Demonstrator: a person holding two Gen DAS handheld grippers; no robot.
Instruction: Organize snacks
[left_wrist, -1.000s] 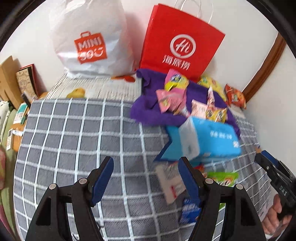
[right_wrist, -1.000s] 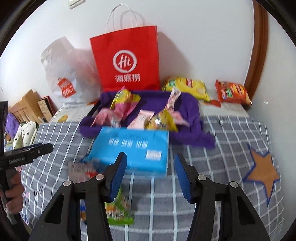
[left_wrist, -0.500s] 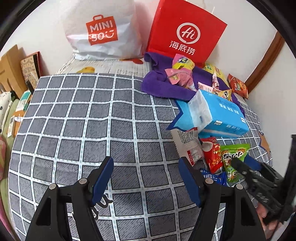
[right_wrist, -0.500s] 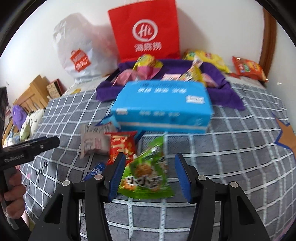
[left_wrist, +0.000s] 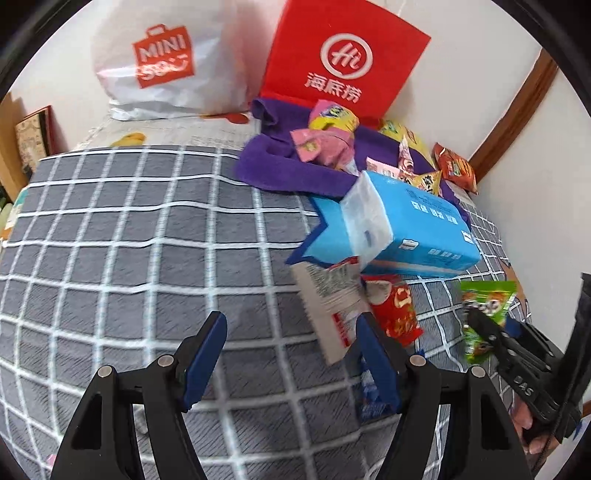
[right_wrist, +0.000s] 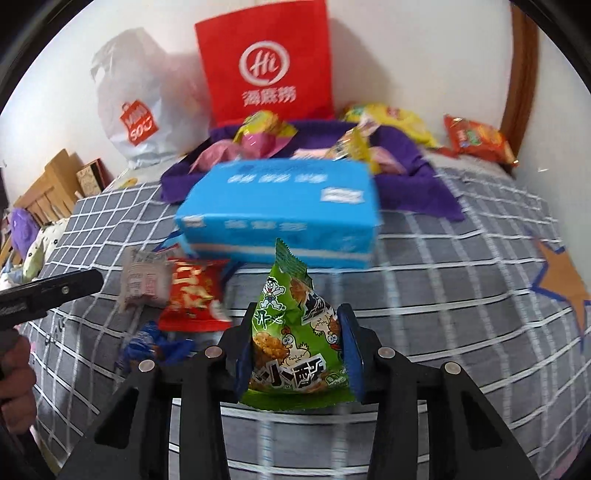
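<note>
Several snacks wait loose — my right gripper (right_wrist: 297, 349) has just been closing, now pinching the green packet (right_wrist: 295, 332); left gripper (left_wrist: 291, 362) spread, empty.

— What is standing against the wall back there?
— A red paper bag (right_wrist: 265, 62) is leaning beside a white plastic bag (right_wrist: 144, 110). A blue tissue pack (right_wrist: 284, 206) is lying on the grey checked cover (left_wrist: 122, 236), touching a purple cloth (left_wrist: 280, 166).
</note>
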